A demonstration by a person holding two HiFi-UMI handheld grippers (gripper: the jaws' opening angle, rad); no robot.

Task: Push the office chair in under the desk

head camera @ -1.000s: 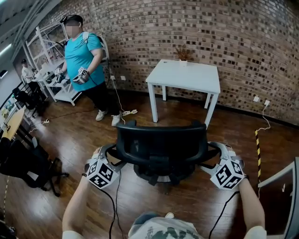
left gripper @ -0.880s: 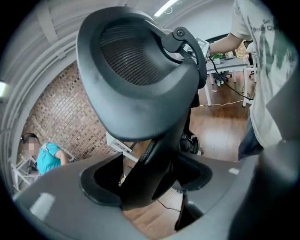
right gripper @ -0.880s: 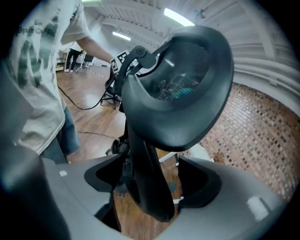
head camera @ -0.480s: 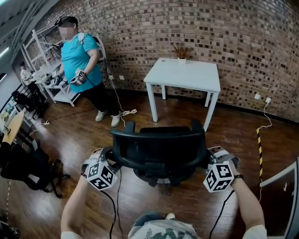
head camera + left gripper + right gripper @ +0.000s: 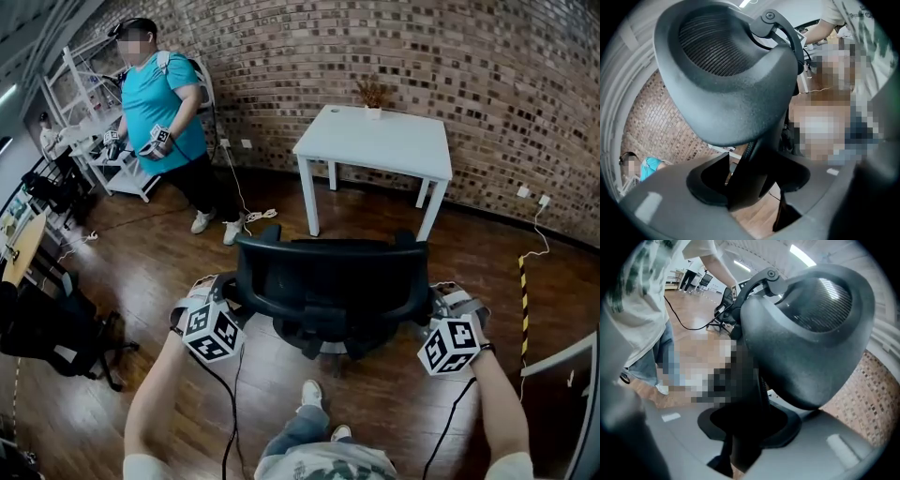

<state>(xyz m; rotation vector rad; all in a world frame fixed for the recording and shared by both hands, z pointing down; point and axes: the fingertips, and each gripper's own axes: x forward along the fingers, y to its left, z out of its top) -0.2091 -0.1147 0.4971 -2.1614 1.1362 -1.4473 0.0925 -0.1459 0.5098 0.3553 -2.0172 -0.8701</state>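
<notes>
Brick-walled room: left gripper point(image 5: 225, 298) and right gripper point(image 5: 434, 305), jaws just closed, clamp the office chair point(image 5: 328, 279); desk point(image 5: 380, 142) far ahead, pushing remains.

The office chair point(image 5: 323, 286) is black, its back a fine ribbed mesh. The desk point(image 5: 394, 150) is white. The left gripper point(image 5: 228, 294) and right gripper point(image 5: 433, 300) carry black-and-white square markers. The brick wall point(image 5: 469, 66) is mottled red-brown. The floor point(image 5: 141, 272) is dark brown planks, with yellow-and-black striped tape point(image 5: 522, 300).
</notes>
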